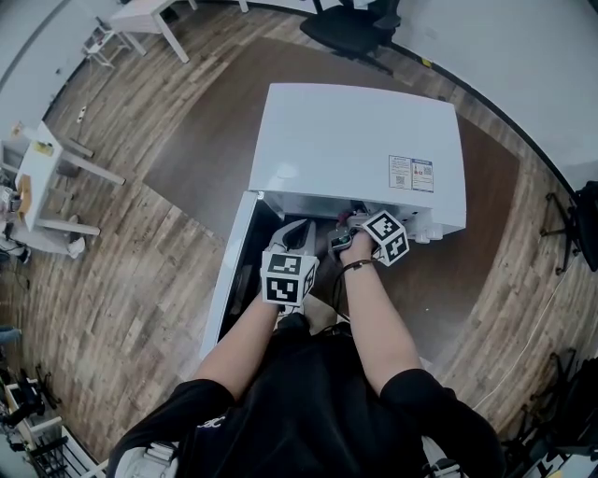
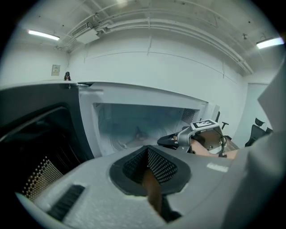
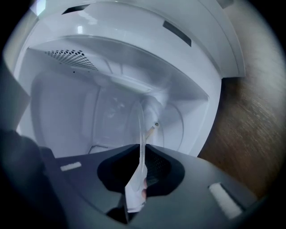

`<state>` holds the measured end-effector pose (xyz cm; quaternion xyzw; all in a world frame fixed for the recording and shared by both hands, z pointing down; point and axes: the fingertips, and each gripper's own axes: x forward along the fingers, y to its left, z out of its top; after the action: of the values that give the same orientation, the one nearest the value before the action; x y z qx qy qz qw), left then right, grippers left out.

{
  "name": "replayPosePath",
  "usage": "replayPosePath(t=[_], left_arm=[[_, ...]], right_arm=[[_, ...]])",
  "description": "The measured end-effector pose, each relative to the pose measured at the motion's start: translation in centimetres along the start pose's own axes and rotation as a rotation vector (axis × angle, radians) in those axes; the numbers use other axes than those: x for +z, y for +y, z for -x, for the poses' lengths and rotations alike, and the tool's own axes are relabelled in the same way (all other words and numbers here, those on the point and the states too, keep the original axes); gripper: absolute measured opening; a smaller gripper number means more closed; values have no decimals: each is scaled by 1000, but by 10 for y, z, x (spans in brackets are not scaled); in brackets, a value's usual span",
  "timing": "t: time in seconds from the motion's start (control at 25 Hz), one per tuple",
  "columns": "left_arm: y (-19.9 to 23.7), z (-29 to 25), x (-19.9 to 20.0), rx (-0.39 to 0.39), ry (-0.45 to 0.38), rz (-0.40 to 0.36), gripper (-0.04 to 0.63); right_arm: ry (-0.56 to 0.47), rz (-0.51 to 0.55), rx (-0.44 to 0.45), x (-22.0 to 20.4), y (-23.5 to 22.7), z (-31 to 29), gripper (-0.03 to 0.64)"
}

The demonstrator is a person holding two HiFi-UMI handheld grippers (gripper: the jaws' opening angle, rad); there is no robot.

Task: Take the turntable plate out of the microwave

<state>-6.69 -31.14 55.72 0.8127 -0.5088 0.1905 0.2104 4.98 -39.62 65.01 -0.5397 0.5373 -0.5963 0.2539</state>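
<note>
So the right gripper (image 3: pixel 140 167) has its fingers clamped on the rim of the glass turntable plate (image 3: pixel 142 129) inside the microwave (image 1: pixel 355 140), while the left gripper (image 2: pixel 149 167) sits at the microwave's open front, fingers together and empty.

**Microwave on the floor, both claws at its mouth**

We see the microwave (image 1: pixel 355 140) on the floor (image 1: pixel 140 243), its door (image 1: pixel 234 271) swung open to the left. The left claw (image 1: pixel 297 233) sits before the opening, beside the door, with the right claw (image 1: pixel 342 241) just to its right. The turntable plate (image 3: pixel 142 134) reaches into the cavity, its near rim between the right claw's jaws. An office chair (image 1: pixel 355 28) stands behind the microwave.
</note>
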Motion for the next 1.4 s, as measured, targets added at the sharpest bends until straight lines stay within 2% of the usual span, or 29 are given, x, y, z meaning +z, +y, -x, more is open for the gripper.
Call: replayPosePath(t=[0.36,0.84,0.96,1.08,1.24,1.32,1.4], left_arm=[[1,1,-4,-2,1,9,9],[-9,3,-7,-31,2,3,9],[-9,0,-9,-37,-4,24,8],[-12,-8,-15,-90,-1,122,8],[-15,-20,-21,-194,-18,384,8],[-11,-24,-23,-226,-33,513,57],[-8,-26,-25,-246,-51,611,82]], right_arm=[[17,-74,98,-5,-2,8,34],[21,-140,177,-2,7,21,39],[13,-162,189,1,6,24,40],[14,-160,201,4,6,27,41],[27,-139,219,5,8,33,43],[37,-135,230,3,10,37,46],[47,-137,243,2,11,42,46]])
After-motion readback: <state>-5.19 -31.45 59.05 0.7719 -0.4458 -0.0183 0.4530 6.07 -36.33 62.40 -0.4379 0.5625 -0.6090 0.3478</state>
